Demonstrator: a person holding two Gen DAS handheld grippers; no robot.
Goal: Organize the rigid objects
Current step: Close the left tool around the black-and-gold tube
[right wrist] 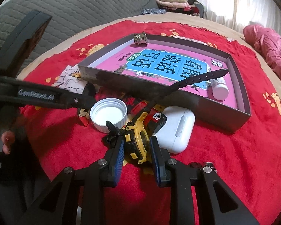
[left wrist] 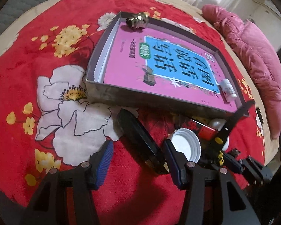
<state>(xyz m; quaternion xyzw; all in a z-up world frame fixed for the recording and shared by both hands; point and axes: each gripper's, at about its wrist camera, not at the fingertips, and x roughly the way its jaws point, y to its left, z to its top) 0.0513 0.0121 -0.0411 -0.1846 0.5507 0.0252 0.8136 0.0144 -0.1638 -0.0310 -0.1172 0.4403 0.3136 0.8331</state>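
Note:
A grey shallow box [right wrist: 196, 105] lies on the red cloth with a pink book inside, a metal fitting [right wrist: 139, 39] at its far corner and a small white bottle [right wrist: 219, 87] at its right. My right gripper [right wrist: 136, 148] is shut on a yellow-and-black watch [right wrist: 138, 142] whose strap [right wrist: 194, 80] sticks up over the box. A white cap [right wrist: 108, 115], a red-black item [right wrist: 153, 117] and a white earbud case [right wrist: 178, 131] lie beside it. My left gripper [left wrist: 138, 161] is open over a black object [left wrist: 140, 138], next to the cap [left wrist: 185, 147].
The box [left wrist: 140, 97] takes up the middle of the round table with its red floral cloth [left wrist: 46, 93]. A pink jacket [left wrist: 253, 56] lies at the right edge. A grey quilted sofa [right wrist: 65, 5] stands behind the table.

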